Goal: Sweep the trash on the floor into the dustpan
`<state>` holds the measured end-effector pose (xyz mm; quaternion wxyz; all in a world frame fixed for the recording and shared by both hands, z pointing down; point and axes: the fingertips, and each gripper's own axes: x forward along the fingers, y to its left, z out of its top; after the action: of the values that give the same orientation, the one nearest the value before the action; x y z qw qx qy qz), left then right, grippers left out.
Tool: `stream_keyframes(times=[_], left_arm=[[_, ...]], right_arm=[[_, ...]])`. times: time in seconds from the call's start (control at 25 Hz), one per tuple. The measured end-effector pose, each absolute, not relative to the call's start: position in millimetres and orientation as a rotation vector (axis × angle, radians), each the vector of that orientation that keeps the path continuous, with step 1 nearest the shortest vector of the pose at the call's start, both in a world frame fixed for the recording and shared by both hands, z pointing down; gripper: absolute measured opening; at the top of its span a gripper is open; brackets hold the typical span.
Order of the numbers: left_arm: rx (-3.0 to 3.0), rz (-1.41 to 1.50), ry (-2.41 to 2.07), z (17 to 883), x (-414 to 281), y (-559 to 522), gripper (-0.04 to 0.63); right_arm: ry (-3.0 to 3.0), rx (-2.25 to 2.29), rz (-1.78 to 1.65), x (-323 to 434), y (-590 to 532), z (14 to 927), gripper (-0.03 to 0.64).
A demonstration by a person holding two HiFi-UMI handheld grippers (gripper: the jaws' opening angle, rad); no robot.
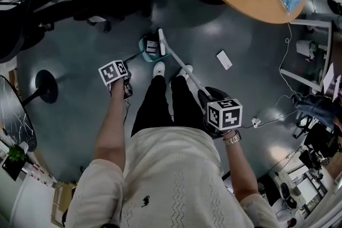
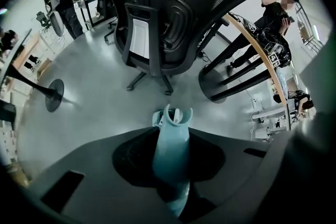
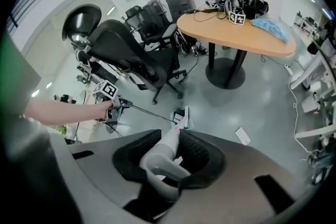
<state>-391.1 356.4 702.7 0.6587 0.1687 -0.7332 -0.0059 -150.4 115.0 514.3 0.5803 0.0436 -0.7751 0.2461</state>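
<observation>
The left gripper (image 1: 122,83) has its jaws clamped on the top of a teal handle (image 2: 172,152). The handle runs straight out from the jaws down to the dustpan (image 1: 150,48), which sits on the floor (image 1: 251,77) at its far end. The right gripper (image 1: 214,109) is closed round the upper end of a pale broom handle (image 3: 157,162). That handle reaches forward from the jaws to the broom head (image 1: 161,40), which rests right against the dustpan.

The only loose trash I can make out is a flat white card (image 1: 224,59). It lies on the floor beyond the right gripper's jaws, off to the right of the broom head and clear of the dustpan. Something pale already lies in the pan, though I can't tell what it is.

The card looks thin and light, and on that smooth floor I'd expect it to skate or slip under the bristles rather than roll. A low, slow stroke with the broom head pressed flat seems the way to move it.

Both tools look light and stiff, but they are held at the very end of long handles. A small twist at the jaws will swing the far end a long way. The pan probably needs its lip pressed to the floor so the card rides in and not beneath it.
</observation>
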Motion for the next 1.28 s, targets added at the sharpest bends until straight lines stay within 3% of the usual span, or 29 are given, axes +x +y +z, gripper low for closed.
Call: stream_keyframes(times=[0.28, 0.48, 0.96, 1.28], left_arm=[[0.565, 0.075, -1.638, 692, -401, 352, 0.098], [0.734, 0.198, -1.575, 684, -391, 319, 0.098], [0.983, 0.416, -1.460, 679, -307, 134, 0.098], [0.987, 0.483, -1.455, 689, -244, 5, 0.098]], right_arm=[[-1.846, 0.398, 0.906, -146, 59, 467, 0.110], [-1.896, 0.622, 0.980, -94, -3, 420, 0.109], [-1.818, 1.214, 1.006, 168, -143, 370, 0.109], [-1.729, 1.315, 0.902, 300, -224, 419, 0.110]])
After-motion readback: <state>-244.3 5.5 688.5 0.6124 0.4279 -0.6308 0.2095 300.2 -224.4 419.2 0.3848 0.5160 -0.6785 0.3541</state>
